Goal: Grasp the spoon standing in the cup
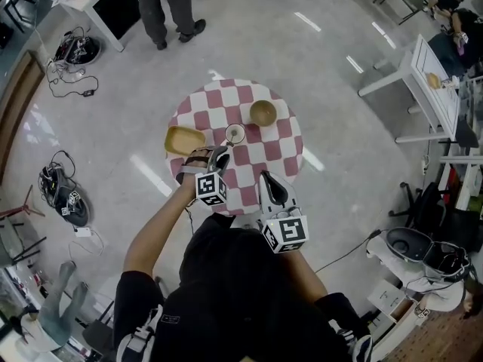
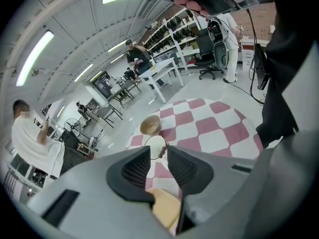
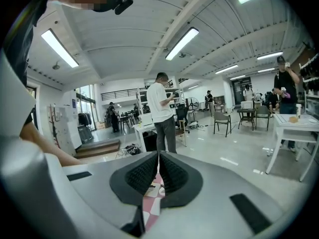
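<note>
My left hand-held gripper (image 1: 217, 155) sat with its jaws apart and nothing pressed between the pads. The cup (image 1: 235, 133) stood just ahead of its tips on the checked tabletop (image 1: 264, 161), and the spoon (image 2: 161, 153) rose from it, its beaded handle lined up with the gap but apparently not yet inside it. The wooden bowl (image 1: 263, 113) lay further ahead. My right hand-held gripper (image 1: 272, 183) hung back, jaws drawn nearly together and empty. By my reading, approach done; the last reach forward and the close on the handle remained.
</note>
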`<state>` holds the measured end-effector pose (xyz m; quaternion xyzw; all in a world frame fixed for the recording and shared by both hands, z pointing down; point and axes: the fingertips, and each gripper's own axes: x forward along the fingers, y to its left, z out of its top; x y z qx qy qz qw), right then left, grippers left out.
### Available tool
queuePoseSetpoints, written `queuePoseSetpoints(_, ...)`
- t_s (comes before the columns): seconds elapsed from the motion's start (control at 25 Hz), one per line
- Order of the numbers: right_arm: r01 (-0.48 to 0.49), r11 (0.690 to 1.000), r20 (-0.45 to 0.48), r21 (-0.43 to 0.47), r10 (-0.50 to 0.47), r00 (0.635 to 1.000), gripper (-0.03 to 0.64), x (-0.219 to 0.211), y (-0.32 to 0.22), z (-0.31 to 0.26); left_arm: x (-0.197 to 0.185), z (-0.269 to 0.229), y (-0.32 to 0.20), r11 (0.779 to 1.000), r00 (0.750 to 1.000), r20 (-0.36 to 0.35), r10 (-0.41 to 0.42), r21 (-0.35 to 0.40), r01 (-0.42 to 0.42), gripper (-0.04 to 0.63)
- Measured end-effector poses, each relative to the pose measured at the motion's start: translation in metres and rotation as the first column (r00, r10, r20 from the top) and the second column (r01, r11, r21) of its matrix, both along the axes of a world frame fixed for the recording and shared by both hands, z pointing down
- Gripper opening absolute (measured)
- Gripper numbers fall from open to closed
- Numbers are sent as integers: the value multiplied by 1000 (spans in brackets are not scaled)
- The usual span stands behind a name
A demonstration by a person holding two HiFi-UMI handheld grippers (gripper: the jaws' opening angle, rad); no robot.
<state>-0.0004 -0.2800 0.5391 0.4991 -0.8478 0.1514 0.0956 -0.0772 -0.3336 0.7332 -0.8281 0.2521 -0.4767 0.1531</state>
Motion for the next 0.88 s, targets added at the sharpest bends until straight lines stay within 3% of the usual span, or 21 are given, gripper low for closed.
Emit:
queuePoseSetpoints(0.56,-48,998,-7,-28,48,999,31,17,-30,8,12,62,-31,992,987,130,96,-90,-85,141)
queuePoseSetpoints(0.8,-62,998,-6,-33,62,998,31,25,-29,9,11,81,-38,988,988,142,64,-145,-44,135)
queuePoseSetpoints(0.88,-63,997,-7,-35,63,998,31,27,-28,10,11,82,-41,991,989,138,52,-133,-33,96)
